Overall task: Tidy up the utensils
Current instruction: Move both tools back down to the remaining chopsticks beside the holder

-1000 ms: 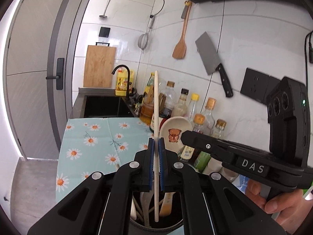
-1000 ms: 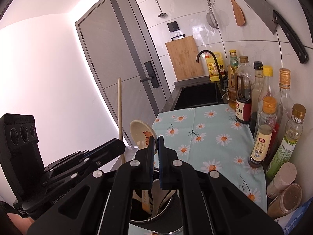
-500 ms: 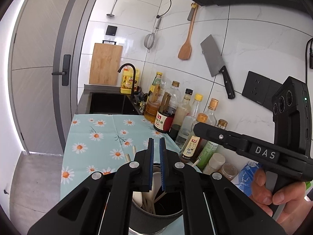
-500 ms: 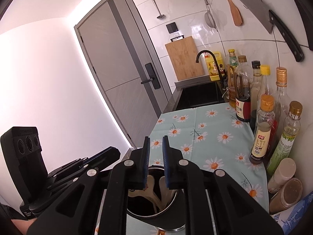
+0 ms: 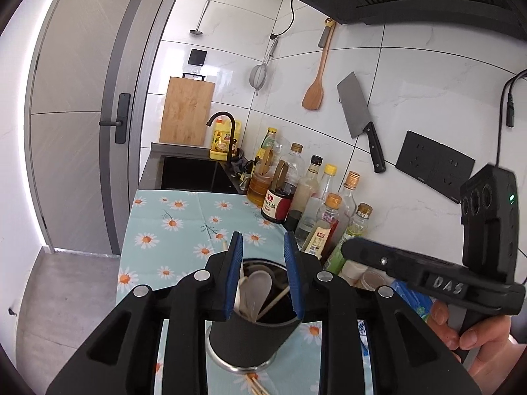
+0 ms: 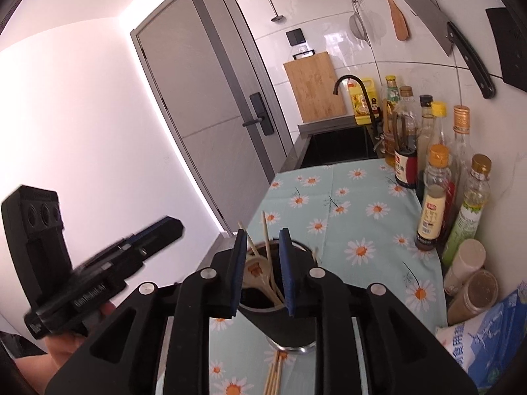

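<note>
A black utensil holder (image 5: 250, 335) stands on the daisy-print cloth (image 5: 171, 230), with pale spoons (image 5: 258, 288) and chopsticks inside. My left gripper (image 5: 263, 276) hovers just above and behind its rim, its jaws opening with nothing between the blue pads (image 5: 234, 273). In the right wrist view, the holder (image 6: 283, 326) contains a bear-print spoon (image 6: 254, 270) and upright chopsticks (image 6: 266, 240). My right gripper (image 6: 262, 273) hangs over it, jaws opening and empty. Each gripper appears in the other's view: the right gripper body (image 5: 428, 279), the left gripper body (image 6: 98, 273). Loose chopsticks (image 6: 275, 375) lie in front of the holder.
Sauce and oil bottles (image 6: 434, 197) line the tiled wall on the right, with spice jars (image 6: 474, 293) and a blue bag (image 6: 494, 339) nearer. A black sink (image 5: 194, 174) and cutting board (image 5: 187, 115) sit at the far end. The counter edge drops to the floor (image 5: 66, 296) on the left.
The left gripper held an upright chopstick and the right a bear-print spoon; both now rest in the holder. Both grippers have drawn back from it and their jaws have parted.
</note>
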`<state>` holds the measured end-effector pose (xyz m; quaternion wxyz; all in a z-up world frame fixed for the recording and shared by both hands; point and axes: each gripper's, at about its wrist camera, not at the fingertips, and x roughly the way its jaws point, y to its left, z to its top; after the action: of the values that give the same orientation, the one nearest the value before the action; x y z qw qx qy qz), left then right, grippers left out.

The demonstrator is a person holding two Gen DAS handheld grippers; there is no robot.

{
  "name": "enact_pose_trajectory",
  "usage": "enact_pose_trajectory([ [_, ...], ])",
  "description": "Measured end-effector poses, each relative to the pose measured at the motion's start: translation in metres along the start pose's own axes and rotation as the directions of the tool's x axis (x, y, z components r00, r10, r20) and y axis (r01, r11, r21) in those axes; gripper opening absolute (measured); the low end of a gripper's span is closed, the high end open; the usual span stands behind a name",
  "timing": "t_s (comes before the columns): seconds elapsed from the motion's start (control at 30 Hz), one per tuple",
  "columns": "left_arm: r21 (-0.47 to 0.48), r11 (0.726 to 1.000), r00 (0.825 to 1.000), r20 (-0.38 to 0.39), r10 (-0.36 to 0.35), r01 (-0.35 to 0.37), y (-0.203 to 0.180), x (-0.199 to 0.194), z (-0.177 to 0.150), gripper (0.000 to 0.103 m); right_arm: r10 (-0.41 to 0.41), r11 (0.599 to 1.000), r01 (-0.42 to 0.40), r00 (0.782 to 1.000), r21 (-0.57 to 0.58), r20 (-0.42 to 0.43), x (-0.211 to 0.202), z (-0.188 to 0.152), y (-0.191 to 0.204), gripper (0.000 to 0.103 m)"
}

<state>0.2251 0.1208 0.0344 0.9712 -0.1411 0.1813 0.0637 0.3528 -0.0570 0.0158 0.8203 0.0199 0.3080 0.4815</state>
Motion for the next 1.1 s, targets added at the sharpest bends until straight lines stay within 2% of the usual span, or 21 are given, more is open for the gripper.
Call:
enact_pose_trajectory([
  [0.13, -0.003, 1.000, 1.000, -0.023, -0.001, 0.001, 0.001, -0.014, -0.008, 0.025, -0.017, 1.000, 0.017, 0.998, -0.003, -0.053, -0.007, -0.016, -0.003, 0.022],
  [0.23, -0.001, 1.000, 0.998, -0.058, -0.001, 0.001, 0.003, -0.024, -0.019, 0.032, -0.039, 0.999, 0.041, 0.993, 0.018, -0.114, -0.008, -0.031, -0.009, 0.022],
  [0.33, -0.018, 1.000, 0.994, -0.112, 0.008, -0.010, 0.008, -0.029, -0.032, 0.032, 0.003, 0.998, 0.008, 0.982, 0.058, -0.191, -0.005, -0.046, -0.014, 0.022],
  [0.47, -0.028, 0.999, 0.986, -0.164, 0.012, -0.017, 0.013, -0.033, -0.052, 0.032, -0.001, 0.999, 0.009, 0.967, 0.032, -0.256, 0.001, -0.065, -0.011, 0.022],
  [0.63, -0.073, 0.997, 0.973, -0.230, 0.010, -0.027, 0.020, -0.034, -0.080, 0.032, -0.012, 0.999, 0.025, 0.935, 0.031, -0.355, 0.016, -0.088, -0.011, 0.023],
  [0.73, -0.099, 0.995, 0.960, -0.279, -0.001, -0.028, 0.022, -0.034, -0.099, 0.032, -0.007, 0.999, 0.028, 0.888, 0.039, -0.461, 0.033, -0.104, -0.012, 0.022],
  [0.8, -0.115, 0.993, 0.951, -0.309, -0.004, -0.033, 0.025, -0.033, -0.112, 0.032, -0.018, 0.999, 0.042, 0.847, 0.032, -0.532, 0.046, -0.116, -0.013, 0.022],
  [0.97, -0.156, 0.986, 0.931, -0.364, 0.003, -0.064, 0.034, -0.031, -0.140, 0.032, -0.024, 0.999, 0.045, 0.766, 0.016, -0.643, 0.069, -0.140, -0.007, 0.022],
  [1.1, -0.188, 0.978, 0.915, -0.404, 0.009, -0.092, 0.044, -0.031, -0.159, 0.032, -0.025, 0.998, 0.056, 0.687, 0.019, -0.726, 0.092, -0.158, -0.003, 0.022],
])
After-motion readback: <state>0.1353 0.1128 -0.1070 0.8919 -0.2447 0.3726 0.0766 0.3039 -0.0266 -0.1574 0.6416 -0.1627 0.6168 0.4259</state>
